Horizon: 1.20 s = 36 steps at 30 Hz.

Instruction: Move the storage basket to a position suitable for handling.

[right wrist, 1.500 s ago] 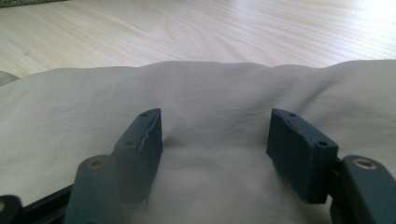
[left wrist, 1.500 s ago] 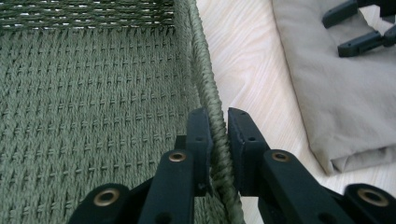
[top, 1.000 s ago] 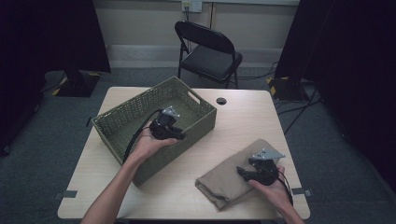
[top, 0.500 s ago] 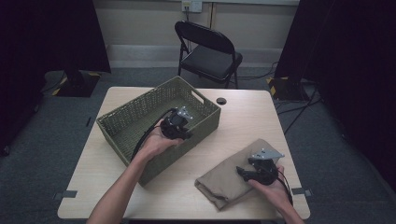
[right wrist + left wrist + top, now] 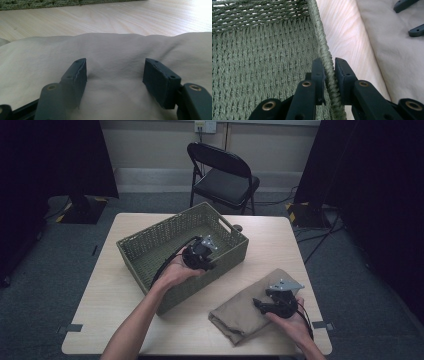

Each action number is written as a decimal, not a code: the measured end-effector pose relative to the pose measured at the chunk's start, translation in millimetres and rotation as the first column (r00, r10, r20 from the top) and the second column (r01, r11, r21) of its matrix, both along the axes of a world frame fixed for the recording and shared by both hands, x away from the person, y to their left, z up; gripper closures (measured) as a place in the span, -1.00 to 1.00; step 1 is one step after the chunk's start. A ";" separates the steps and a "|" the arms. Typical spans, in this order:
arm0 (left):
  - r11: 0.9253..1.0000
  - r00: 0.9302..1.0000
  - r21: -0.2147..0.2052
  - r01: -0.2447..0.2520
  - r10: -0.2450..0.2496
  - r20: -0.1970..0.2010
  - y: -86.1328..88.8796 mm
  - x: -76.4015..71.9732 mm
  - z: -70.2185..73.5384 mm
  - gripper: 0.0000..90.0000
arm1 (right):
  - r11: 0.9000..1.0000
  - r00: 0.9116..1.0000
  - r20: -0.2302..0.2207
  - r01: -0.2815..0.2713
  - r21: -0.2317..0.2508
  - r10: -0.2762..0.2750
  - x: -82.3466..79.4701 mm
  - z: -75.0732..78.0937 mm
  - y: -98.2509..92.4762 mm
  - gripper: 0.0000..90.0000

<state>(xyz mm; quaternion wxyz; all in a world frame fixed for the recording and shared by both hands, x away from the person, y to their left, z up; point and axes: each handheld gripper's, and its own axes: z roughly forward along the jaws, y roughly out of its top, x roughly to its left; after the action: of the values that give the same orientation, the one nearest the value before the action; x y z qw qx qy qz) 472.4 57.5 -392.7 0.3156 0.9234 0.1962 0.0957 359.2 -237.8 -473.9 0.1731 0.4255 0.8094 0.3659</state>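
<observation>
Between the left gripper's (image 5: 329, 75) closed fingers sits the basket (image 5: 262, 62) rim, pinched for dragging; the right gripper (image 5: 115, 80) rests open on the cloth (image 5: 112, 50), likely pinning it

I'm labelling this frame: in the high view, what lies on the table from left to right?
Woven basket → left gripper clamped on its rim → tan cloth → right gripper, open over it.

A black folding chair (image 5: 223, 175) stands on grey carpet (image 5: 75, 245) just behind the pale wooden desk (image 5: 270, 245). Behind the chair runs a cream wall (image 5: 150, 145) with a socket plate (image 5: 205, 125) above the chair. Black curtains (image 5: 50, 155) hang to either side of the chair. A cable (image 5: 320, 245) trails over the carpet beside the desk. The light is dim.
</observation>
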 end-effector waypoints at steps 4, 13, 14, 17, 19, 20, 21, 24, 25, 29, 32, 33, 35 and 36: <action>0.999 0.999 -0.015 0.031 -0.031 -0.007 -4.7 1.0 -0.8 0.75 | 1.000 1.000 -0.001 0.001 0.000 -0.001 0.0 0.0 0.2 -0.22; 0.995 0.995 -0.023 0.102 -0.102 -0.005 -13.6 2.0 -1.5 0.77 | 1.000 1.000 0.000 -0.011 -0.002 0.011 -0.1 0.0 3.0 -0.22; 0.994 0.995 -0.025 0.104 -0.104 -0.005 -15.0 1.4 -1.7 0.78 | 1.000 1.000 0.000 -0.013 -0.001 0.013 0.0 0.0 3.1 -0.22; 0.993 0.993 -0.032 0.116 -0.116 -0.010 -19.7 0.1 -1.8 0.79 | 1.000 1.000 -0.001 -0.013 0.000 0.013 0.1 -0.1 3.2 -0.22; 0.993 0.993 -0.025 0.118 -0.118 -0.006 -23.5 0.0 -1.6 0.79 | 1.000 1.000 0.000 -0.013 -0.001 0.013 0.1 -0.1 3.3 -0.22; 0.993 0.993 -0.019 0.120 -0.121 -0.001 -25.6 -0.4 -1.3 0.79 | 1.000 1.000 0.000 -0.012 0.000 0.012 0.0 0.0 3.3 -0.22; 0.992 0.993 -0.019 0.121 -0.121 -0.003 -27.0 -0.4 -1.2 0.79 | 1.000 1.000 -0.001 -0.011 0.001 0.011 0.0 0.0 3.4 -0.22; 0.992 0.992 -0.009 0.129 -0.129 0.000 -29.4 0.6 -0.7 0.78 | 1.000 1.000 -0.001 -0.009 0.002 0.009 -0.1 0.0 3.3 -0.22; 0.992 0.992 -0.012 0.127 -0.127 -0.003 -29.2 0.8 -0.7 0.78 | 1.000 1.000 -0.001 -0.009 0.002 0.009 -0.2 0.0 3.3 -0.22; 0.993 0.993 -0.026 0.113 -0.113 -0.012 -29.2 0.3 -1.2 0.77 | 1.000 1.000 0.000 -0.013 0.002 0.013 -0.3 -0.1 3.6 -0.22; 0.993 0.993 -0.031 0.118 -0.118 -0.011 -27.0 -1.1 1.0 0.68 | 1.000 1.000 0.001 -0.014 0.001 0.014 -0.4 -0.1 3.6 -0.22; 0.993 0.994 -0.045 0.108 -0.109 -0.007 -26.0 -2.7 2.4 0.59 | 1.000 1.000 0.002 -0.014 0.000 0.014 -0.5 -0.1 3.6 -0.22; 0.991 0.994 -0.074 0.110 -0.110 0.003 -19.3 -6.7 11.0 0.47 | 1.000 1.000 0.002 -0.014 0.001 0.014 -0.5 -0.2 3.5 -0.22; 0.990 0.995 -0.104 0.099 -0.097 0.018 -12.3 -9.9 17.8 0.45 | 1.000 1.000 0.002 -0.014 0.001 0.014 -0.5 -0.2 3.5 -0.22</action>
<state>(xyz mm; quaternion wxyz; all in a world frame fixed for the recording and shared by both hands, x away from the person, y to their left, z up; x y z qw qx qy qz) 462.4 45.2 -374.9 0.3690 0.9136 0.1532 0.0758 358.6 -234.3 -474.1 0.1713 0.4195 0.8119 0.3681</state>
